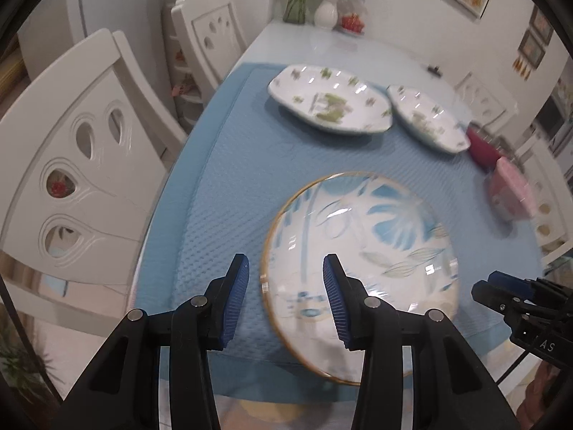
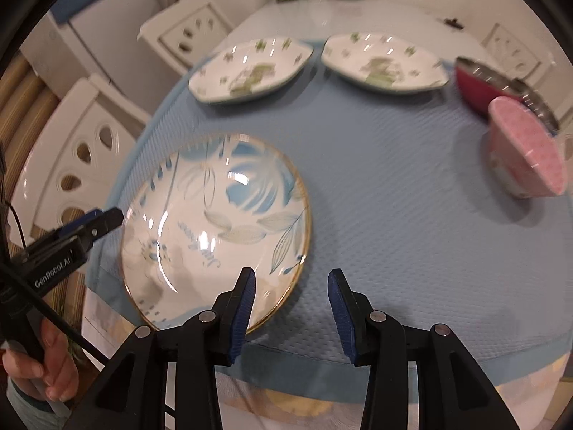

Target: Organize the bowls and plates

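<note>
A round plate with a blue leaf pattern and a gold rim lies on the blue mat near the table's front edge. My left gripper hovers open over the plate's left rim; nothing is pressed between its pads. In the right wrist view the left gripper reaches in beside that rim. My right gripper stands open at the plate's near right edge, holding nothing, and it shows in the left wrist view at the right. Two white octagonal plates with green prints sit side by side farther back.
A red bowl with a steel inside and a pink bowl stand at the mat's right edge. White chairs line the table's left side. Vases stand at the far end. A hand grips the left tool's handle.
</note>
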### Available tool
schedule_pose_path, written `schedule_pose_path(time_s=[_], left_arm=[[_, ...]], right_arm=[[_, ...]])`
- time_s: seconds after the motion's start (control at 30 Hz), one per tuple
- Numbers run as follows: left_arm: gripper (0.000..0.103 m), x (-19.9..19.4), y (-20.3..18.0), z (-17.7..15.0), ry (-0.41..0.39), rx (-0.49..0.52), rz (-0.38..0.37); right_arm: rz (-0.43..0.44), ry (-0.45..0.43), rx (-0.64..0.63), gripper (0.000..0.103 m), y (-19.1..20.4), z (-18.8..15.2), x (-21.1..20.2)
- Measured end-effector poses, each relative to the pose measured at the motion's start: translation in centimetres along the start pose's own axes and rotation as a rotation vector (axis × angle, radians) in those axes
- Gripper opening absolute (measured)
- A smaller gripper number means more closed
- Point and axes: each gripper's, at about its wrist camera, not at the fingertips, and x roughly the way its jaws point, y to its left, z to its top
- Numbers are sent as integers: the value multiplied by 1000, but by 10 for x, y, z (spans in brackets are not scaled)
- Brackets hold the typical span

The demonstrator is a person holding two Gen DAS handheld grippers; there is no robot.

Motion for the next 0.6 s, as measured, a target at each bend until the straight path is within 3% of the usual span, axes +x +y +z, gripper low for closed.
schedule_pose_path(time_s=[0.43, 0.57, 0.6], left_arm=[[41, -81, -83, -19, -113, 88, -60], [52, -106, -106, -36, -129, 86, -80], [59, -110, -109, -40, -127, 85, -85]], right_arm=[[-21, -138, 41, 45, -24, -26, -85], [-30, -175, 59, 53, -35, -45, -112], [-32, -187, 64, 54, -38, -51, -120]])
